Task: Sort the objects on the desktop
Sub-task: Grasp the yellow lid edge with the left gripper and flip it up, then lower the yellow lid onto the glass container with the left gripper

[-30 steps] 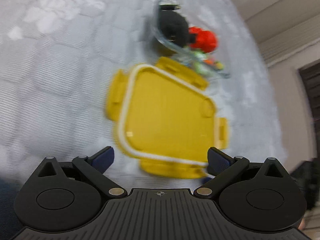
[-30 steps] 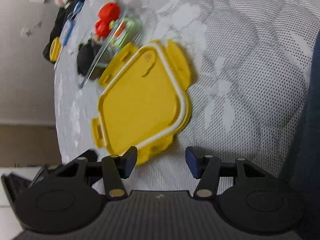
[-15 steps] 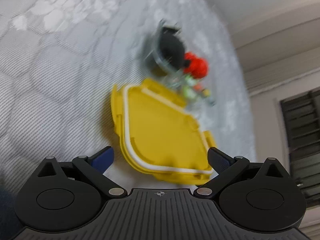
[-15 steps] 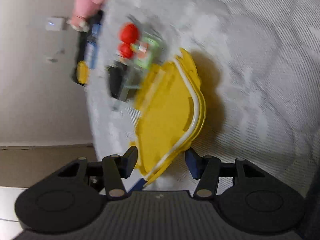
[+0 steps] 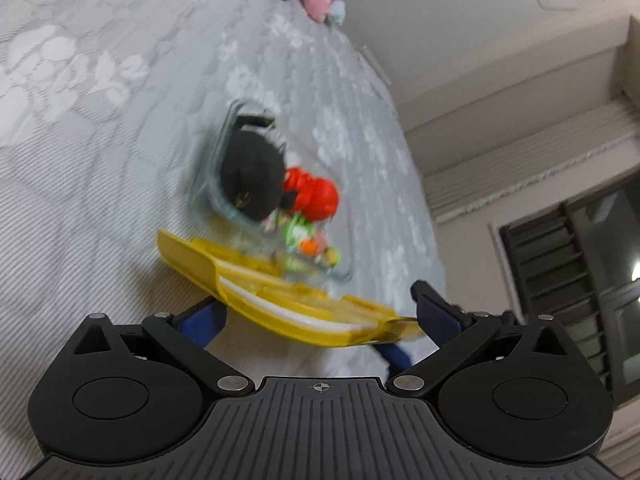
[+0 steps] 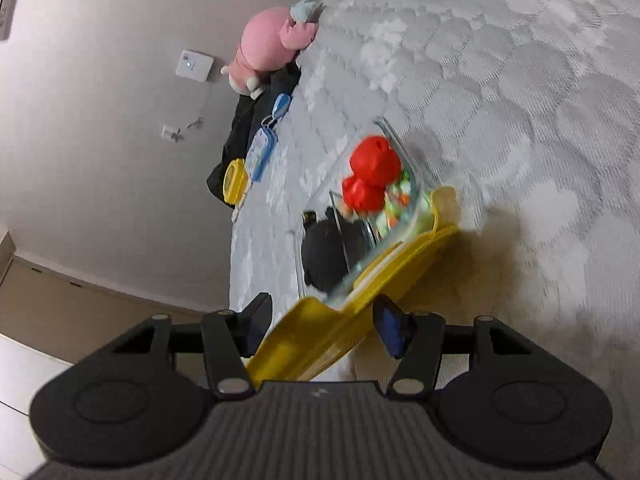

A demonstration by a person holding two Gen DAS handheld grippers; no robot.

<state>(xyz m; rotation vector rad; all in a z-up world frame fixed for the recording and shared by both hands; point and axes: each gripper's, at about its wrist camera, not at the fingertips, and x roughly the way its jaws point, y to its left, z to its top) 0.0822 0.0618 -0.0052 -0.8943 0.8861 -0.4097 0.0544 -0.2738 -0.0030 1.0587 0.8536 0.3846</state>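
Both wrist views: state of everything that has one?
yellow lid: off the container, tilted, one edge raised, between both grippers' jaws.
clear container: uncovered, holds a red toy and a black item.
left gripper: jaws wide, pads at the lid's opposite ends, apparently gripping.
right gripper: jaws have just been opening, lid between them, grip unclear.

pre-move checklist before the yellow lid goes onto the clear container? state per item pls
1. Yellow lid off the bedcover: ok, raised and tilted, seen edge-on.
2. Left gripper contact on lid: cannot tell, lid spans between the fingers, blurred.
3. Right gripper grip: cannot tell, jaws have just been opening, lid edge between them.
4. Clear container open and reachable: ok, just beyond the lid.
5. Contents below rim: cannot tell, red toy and black object look piled high.
6. Lid squared to container: not ok, angled.
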